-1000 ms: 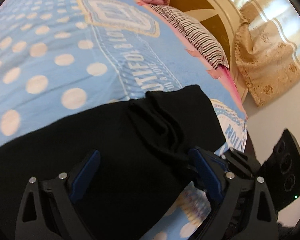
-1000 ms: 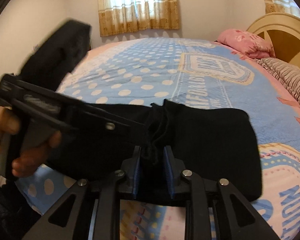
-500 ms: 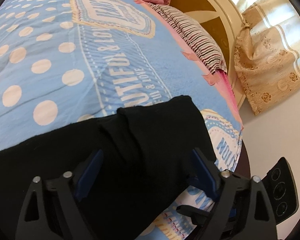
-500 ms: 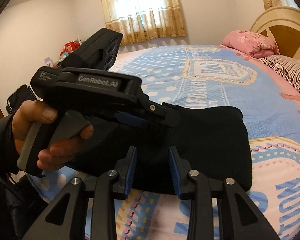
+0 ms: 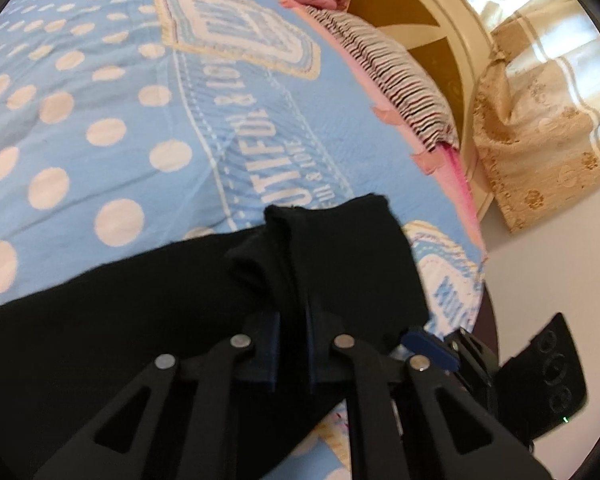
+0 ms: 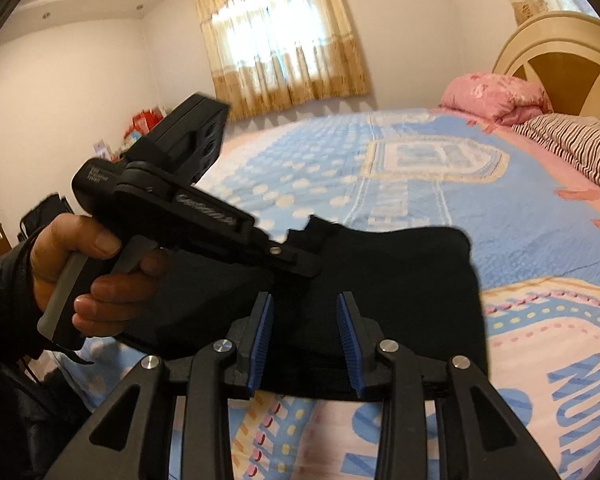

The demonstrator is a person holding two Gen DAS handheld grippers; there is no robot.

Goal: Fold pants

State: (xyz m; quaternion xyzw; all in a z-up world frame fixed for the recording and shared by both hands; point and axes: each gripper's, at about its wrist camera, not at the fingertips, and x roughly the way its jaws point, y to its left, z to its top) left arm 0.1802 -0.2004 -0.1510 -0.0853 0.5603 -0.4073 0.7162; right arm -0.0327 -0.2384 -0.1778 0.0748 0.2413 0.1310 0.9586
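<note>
Black pants [image 5: 148, 320] lying partly folded across the near edge of the bed [image 5: 100, 128], on the dotted blue cover; soft, limp knit, light, sure to sag and slide out of a loose grip, though not fragile. Left gripper [image 5: 292, 344] jaws pinched nearly shut on a raised ridge of the cloth near the folded end. Right gripper [image 6: 306, 328] jaws partway apart over the fabric, pads not pressing. Best taken at doubled edges or corners, both layers together, kept taut between two holds.
</note>
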